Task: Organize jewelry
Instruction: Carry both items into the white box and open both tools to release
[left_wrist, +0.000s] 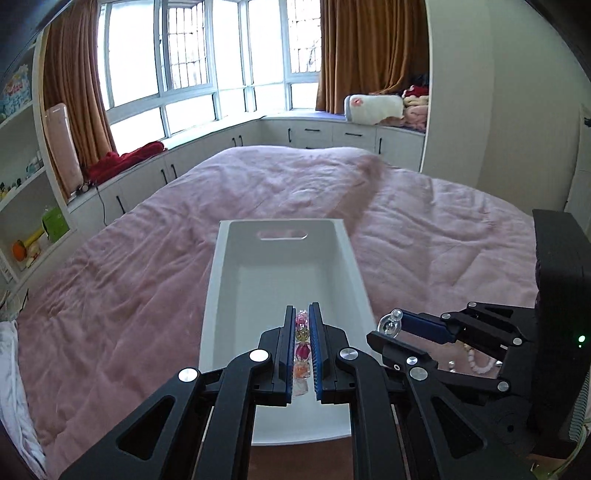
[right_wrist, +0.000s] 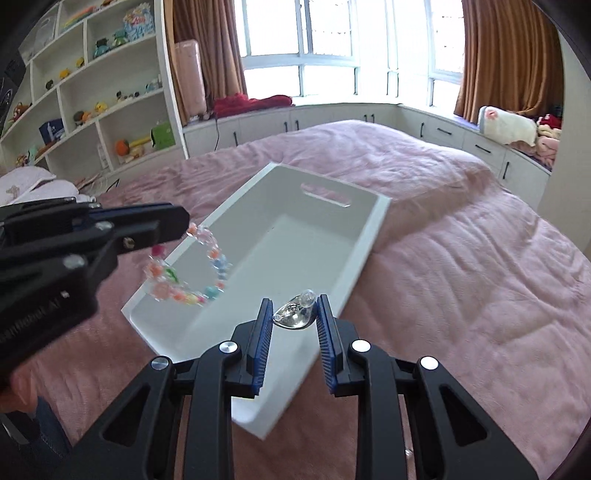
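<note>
My left gripper is shut on a bracelet of pink, yellow and orange beads, held above the near end of a white tray on the bed. In the right wrist view the left gripper comes in from the left with the colourful bracelet hanging from it over the tray. My right gripper is shut on a clear glass ornament with a small ball on top, above the tray's near right wall. The right gripper and its clear piece also show beside the tray.
The tray lies on a pink quilt covering a wide bed. A string of pale pink beads shows behind the right gripper. White shelves with toys stand to the left, and a window seat with cabinets lies beyond.
</note>
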